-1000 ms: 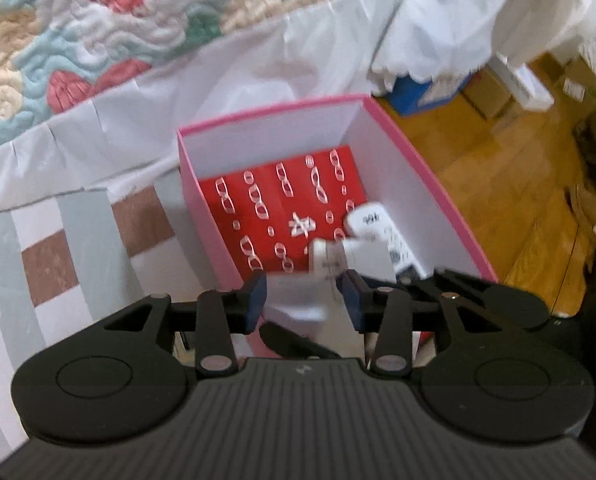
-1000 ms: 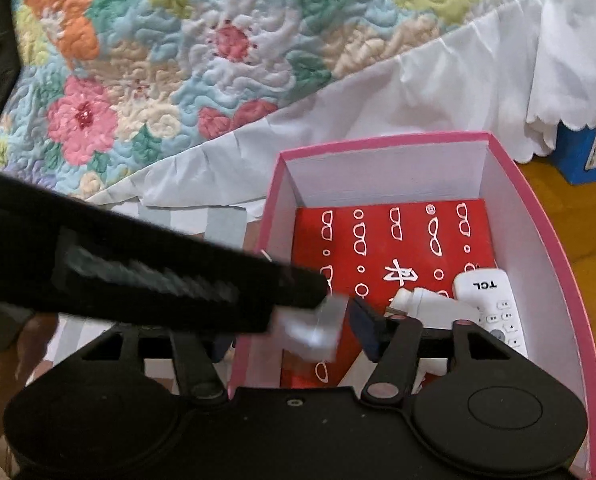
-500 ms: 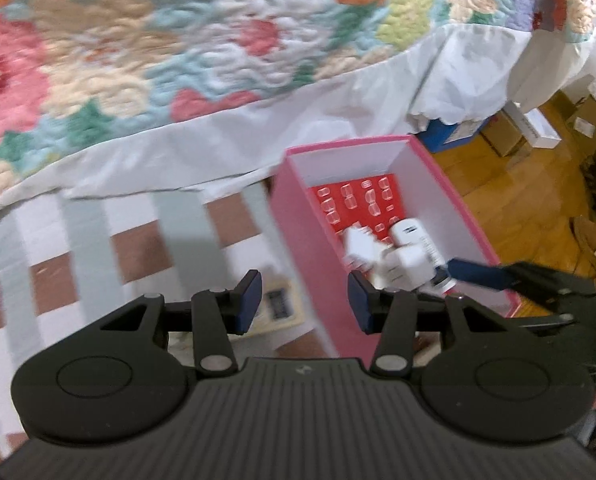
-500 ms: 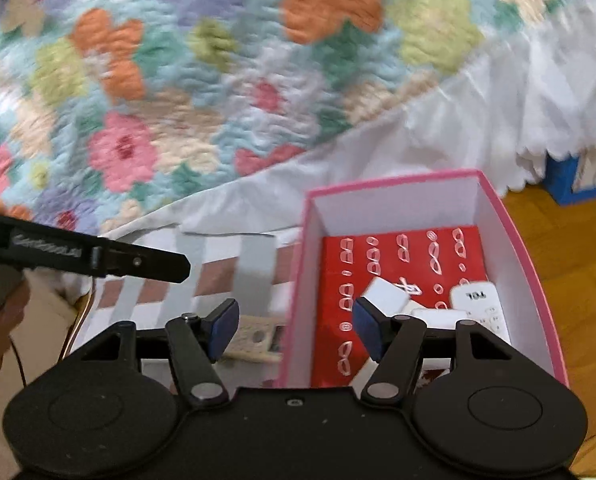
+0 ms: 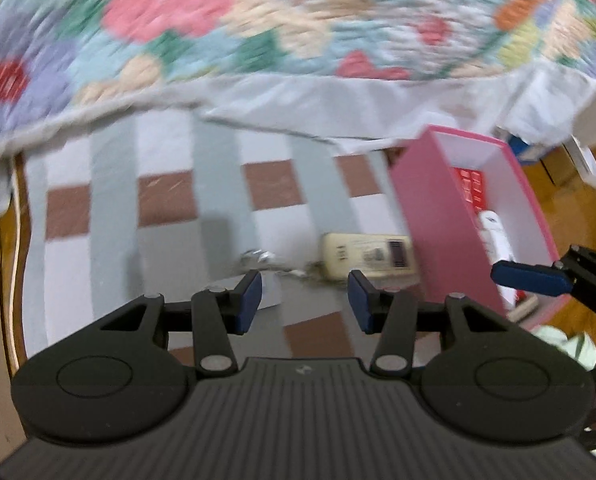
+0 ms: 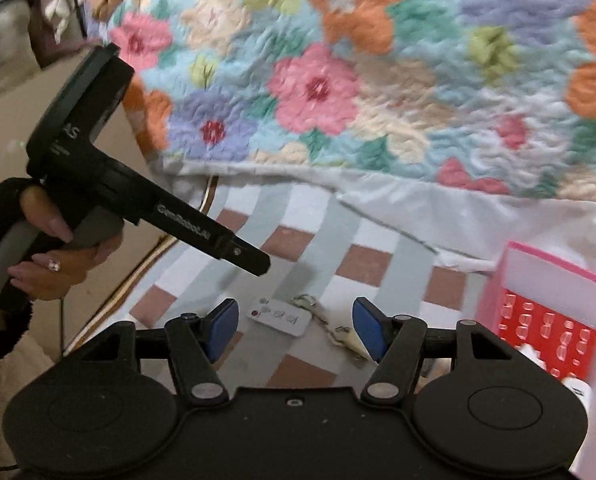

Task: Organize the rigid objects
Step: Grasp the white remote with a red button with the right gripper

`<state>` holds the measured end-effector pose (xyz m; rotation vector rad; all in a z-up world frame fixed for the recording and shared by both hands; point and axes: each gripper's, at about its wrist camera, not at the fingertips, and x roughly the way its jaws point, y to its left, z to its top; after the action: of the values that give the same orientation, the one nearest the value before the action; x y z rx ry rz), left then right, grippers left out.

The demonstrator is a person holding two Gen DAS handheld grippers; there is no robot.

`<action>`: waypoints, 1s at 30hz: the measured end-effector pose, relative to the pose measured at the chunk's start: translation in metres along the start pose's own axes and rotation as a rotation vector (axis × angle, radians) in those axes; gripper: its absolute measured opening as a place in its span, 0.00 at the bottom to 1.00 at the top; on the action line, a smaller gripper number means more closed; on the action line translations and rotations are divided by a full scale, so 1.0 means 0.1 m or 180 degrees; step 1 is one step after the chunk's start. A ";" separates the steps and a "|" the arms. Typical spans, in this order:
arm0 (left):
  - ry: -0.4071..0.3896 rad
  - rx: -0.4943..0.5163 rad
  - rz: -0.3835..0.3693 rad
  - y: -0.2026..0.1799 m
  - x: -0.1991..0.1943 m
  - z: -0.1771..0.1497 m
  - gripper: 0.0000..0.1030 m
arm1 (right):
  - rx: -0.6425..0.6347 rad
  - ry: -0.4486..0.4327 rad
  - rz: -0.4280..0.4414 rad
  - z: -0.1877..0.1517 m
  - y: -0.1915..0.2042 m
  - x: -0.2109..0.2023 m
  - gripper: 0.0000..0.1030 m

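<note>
My left gripper (image 5: 305,300) hangs open and empty over a checked cloth (image 5: 158,208). Just beyond its fingertips lies a cream remote (image 5: 367,256), with a bunch of keys (image 5: 258,258) to its left. A pink box (image 5: 429,216) stands to the right, holding a red case and white remotes. My right gripper (image 6: 296,330) is open too, with nothing gripped. A small white key fob (image 6: 278,317) and the keys (image 6: 309,302) lie on the cloth beyond its tips. The cream remote (image 6: 347,342) is half hidden behind its right finger. The pink box (image 6: 537,276) sits at right.
A flowered quilt (image 6: 337,80) with a white frill overhangs the far side of the cloth. A hand (image 6: 54,264) holds the left gripper's handle at the left. The wooden floor (image 5: 577,200) shows right of the box.
The left gripper let go of a white item over the box. Both grippers swung left, away from the box and over the checked cloth; the keys and fob came into view.
</note>
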<state>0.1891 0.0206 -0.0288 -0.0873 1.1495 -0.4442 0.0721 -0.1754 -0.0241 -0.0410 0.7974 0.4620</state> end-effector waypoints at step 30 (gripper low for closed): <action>0.0099 -0.0769 -0.0089 1.01 1.16 -0.44 0.32 | 0.0385 0.0368 -0.0125 -0.47 -0.06 1.93 0.45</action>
<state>0.2177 0.0754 -0.1763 -0.3079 1.2301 -0.3307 0.1597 -0.1167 -0.1930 0.0292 0.9352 0.3760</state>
